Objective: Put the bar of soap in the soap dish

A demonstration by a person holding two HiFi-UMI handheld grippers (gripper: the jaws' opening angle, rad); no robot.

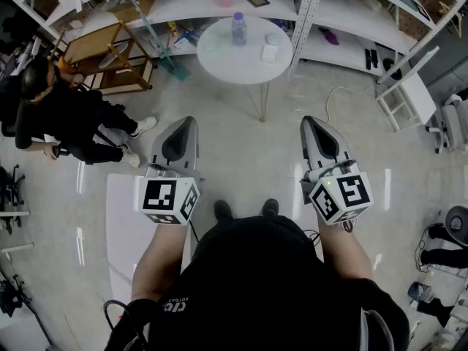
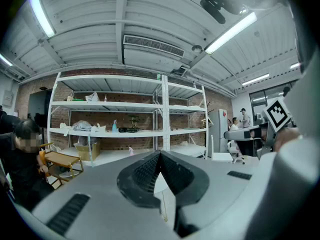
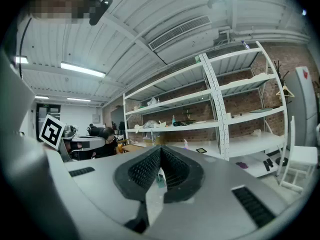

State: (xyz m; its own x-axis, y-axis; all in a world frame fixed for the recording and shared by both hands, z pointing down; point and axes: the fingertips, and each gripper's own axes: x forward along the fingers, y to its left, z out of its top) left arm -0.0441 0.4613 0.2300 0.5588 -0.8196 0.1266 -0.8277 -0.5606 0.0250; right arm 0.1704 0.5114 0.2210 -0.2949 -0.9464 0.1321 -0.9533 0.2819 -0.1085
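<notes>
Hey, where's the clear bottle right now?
In the head view the clear bottle stands on the round white table, top centre, just left of a small white square object.

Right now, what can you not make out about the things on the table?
Head view: the white items beside the bottle on the round table are too small to tell soap from dish.
Left gripper view: the body of the left tool hides nearly all of the table.
Right gripper view: the right tool does the same.
</notes>
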